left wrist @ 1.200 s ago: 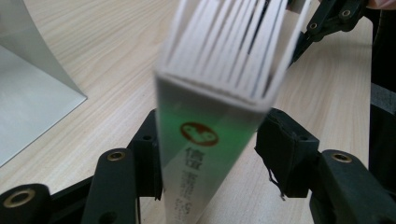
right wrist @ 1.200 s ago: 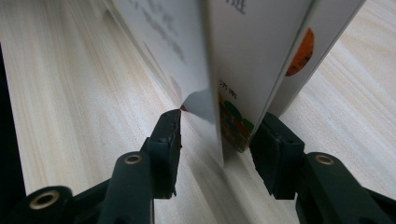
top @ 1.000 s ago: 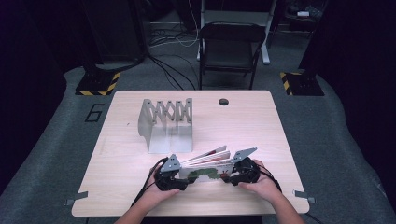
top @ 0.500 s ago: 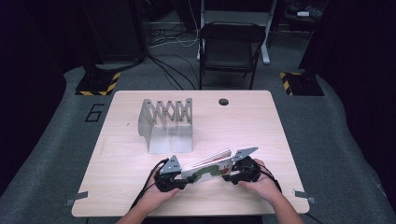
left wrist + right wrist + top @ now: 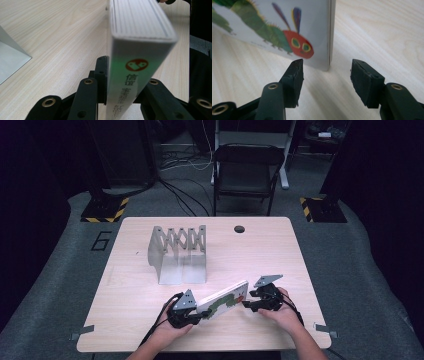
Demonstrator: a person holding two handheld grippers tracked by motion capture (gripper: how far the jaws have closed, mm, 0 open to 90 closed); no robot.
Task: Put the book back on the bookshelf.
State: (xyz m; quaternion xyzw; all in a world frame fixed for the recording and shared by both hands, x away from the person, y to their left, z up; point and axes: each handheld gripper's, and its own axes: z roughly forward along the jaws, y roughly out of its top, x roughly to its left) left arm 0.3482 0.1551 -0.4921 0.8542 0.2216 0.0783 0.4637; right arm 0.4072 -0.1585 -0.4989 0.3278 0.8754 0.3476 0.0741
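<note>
A white board book (image 5: 222,301) with a green caterpillar on its cover stands on edge near the table's front, tilted. My left gripper (image 5: 196,316) is shut on its near-left end; its jaws have just been closing on it. In the left gripper view the book (image 5: 140,27) runs away from me, its spine clamped between the jaws of the left gripper (image 5: 125,72). My right gripper (image 5: 247,303) is at the book's right end, open; its jaws have just been opening. In the right gripper view the book's corner (image 5: 322,60) sits just ahead of the right gripper (image 5: 327,67), untouched.
A grey metal accordion rack (image 5: 180,252) stands at the middle-left of the wooden table (image 5: 270,255). A cable hole (image 5: 239,228) lies near the far edge. A black folding chair (image 5: 247,167) stands beyond the table.
The book's fanned covers have come together and it now stands closed on edge. The left jaws have closed on it; the right jaws have widened and come off its right end.
</note>
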